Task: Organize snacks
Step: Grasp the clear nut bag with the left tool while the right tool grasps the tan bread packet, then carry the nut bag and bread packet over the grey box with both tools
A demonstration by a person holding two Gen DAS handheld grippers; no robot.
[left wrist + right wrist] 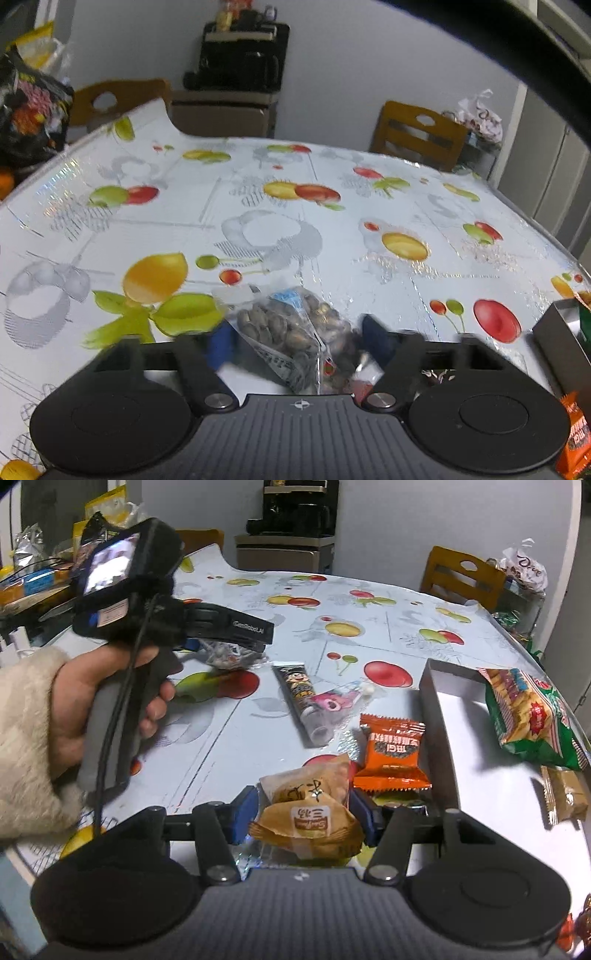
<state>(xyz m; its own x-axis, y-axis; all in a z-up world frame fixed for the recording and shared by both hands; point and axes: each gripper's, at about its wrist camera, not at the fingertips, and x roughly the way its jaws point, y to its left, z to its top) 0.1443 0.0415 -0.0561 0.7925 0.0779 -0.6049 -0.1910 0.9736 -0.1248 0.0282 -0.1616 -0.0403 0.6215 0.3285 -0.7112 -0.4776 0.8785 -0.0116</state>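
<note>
Straddling a clear bag of nuts [291,332] on the fruit-print table [258,221], the left gripper [295,341] has its fingers apart around it. The right gripper [303,816] pinches a tan pastry packet [310,812] beside the grey box [443,716].

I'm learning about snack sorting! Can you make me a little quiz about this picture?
1. True or false: the green cracker bag lies partly in the grey box.
2. What sits between the left gripper fingers?
A) clear bag of nuts
B) a banana
3. Fill in: the right gripper has a tan ____ packet between its fingers.

Key: 1 true; 2 A; 3 pastry.
</note>
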